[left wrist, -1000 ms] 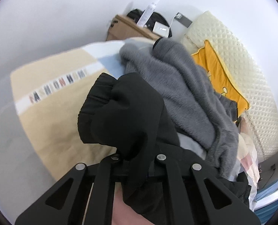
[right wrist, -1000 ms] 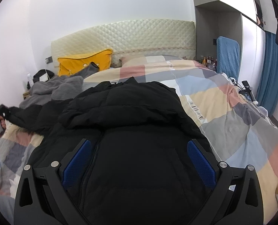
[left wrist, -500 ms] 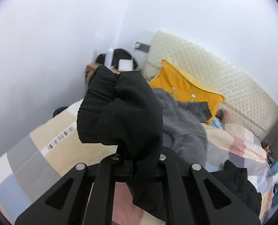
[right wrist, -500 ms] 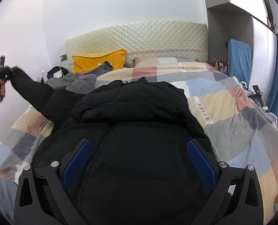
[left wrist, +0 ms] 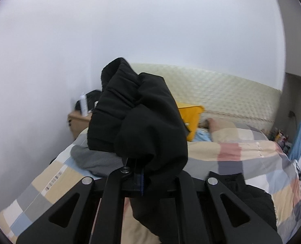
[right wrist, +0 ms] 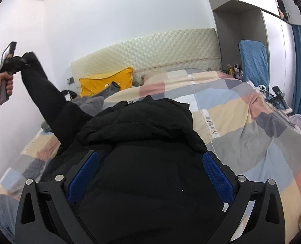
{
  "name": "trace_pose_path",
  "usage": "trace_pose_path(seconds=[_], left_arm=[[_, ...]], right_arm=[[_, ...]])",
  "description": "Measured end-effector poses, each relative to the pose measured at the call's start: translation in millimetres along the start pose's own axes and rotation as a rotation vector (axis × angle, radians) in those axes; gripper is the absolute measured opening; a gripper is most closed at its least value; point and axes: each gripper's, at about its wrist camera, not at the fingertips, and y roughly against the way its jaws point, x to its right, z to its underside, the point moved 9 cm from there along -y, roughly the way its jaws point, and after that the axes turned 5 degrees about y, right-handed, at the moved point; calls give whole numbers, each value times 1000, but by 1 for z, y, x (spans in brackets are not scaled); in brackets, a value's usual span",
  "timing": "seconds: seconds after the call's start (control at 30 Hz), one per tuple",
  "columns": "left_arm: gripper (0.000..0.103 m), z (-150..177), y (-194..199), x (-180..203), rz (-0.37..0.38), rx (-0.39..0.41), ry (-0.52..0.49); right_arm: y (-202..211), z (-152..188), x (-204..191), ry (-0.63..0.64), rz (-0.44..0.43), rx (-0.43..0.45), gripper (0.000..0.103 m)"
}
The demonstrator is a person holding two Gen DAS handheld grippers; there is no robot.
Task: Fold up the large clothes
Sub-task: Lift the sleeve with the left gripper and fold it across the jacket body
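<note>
A large black padded jacket (right wrist: 146,142) lies spread on the bed. My left gripper (left wrist: 139,168) is shut on the cuff of its left sleeve (left wrist: 138,118) and holds it high above the bed; from the right wrist view the sleeve (right wrist: 47,93) stretches up and left to that gripper (right wrist: 14,61). My right gripper (right wrist: 150,174) is open, its blue pads (right wrist: 217,174) wide apart just above the jacket's lower body, holding nothing.
The bed has a patchwork quilt (right wrist: 241,126), a yellow pillow (right wrist: 105,81) and a cream quilted headboard (right wrist: 150,50). A grey fleece garment (left wrist: 97,160) lies at the left by a bedside table (left wrist: 79,122). A blue chair (right wrist: 252,61) stands at right.
My left gripper has lifted the sleeve cuff from low near the bed to high in the air, pulling the sleeve straight. The right gripper has stayed open over the jacket.
</note>
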Motion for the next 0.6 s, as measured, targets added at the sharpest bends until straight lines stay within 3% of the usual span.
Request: trace_pose_path(seconds=[0.3, 0.6], left_arm=[[8, 18, 21, 127, 138, 17, -115], [8, 66, 21, 249, 289, -7, -230]], right_arm=[[5, -7, 10, 12, -17, 26, 103], [3, -11, 23, 33, -12, 37, 103]])
